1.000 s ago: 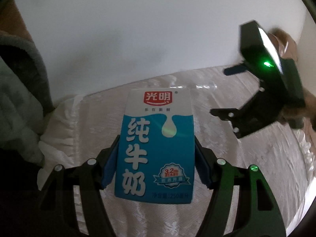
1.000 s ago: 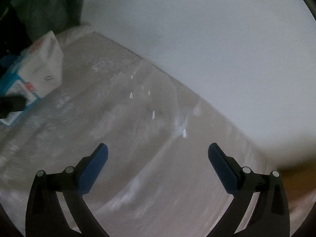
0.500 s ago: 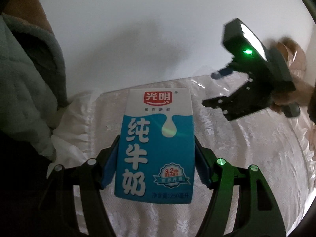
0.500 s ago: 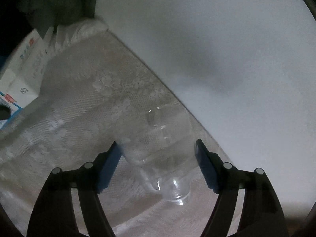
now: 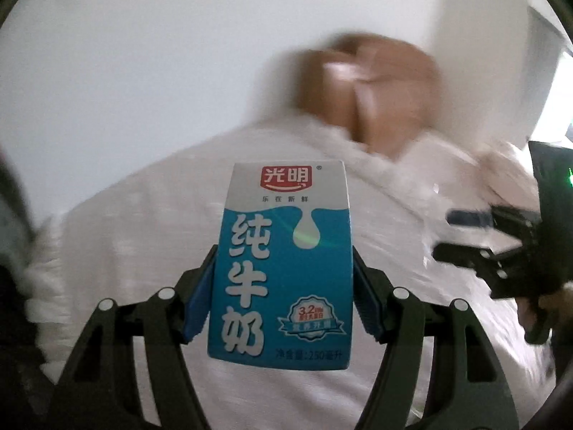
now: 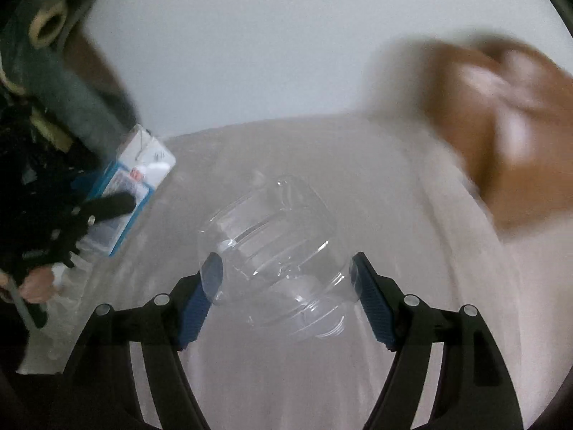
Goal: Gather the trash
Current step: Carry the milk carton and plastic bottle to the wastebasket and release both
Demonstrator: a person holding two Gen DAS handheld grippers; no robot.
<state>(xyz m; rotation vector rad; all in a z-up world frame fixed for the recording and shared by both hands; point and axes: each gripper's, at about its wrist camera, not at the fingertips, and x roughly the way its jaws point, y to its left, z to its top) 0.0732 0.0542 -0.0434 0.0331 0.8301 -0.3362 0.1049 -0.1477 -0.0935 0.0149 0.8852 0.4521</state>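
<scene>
My left gripper is shut on a blue and white milk carton and holds it upright above the white lace tablecloth. My right gripper is shut on a clear plastic bottle, held above the cloth. The carton and the left gripper show at the left of the right wrist view. The right gripper shows at the right edge of the left wrist view.
A brown cardboard box stands at the far end of the table, blurred; it also shows in the right wrist view. A white wall runs behind the table. The person's grey-green sleeve is at the upper left.
Both grippers have swung to the right with their loads, bringing the brown box into view. One second ago the right gripper was open; it has since shut on the bottle.
</scene>
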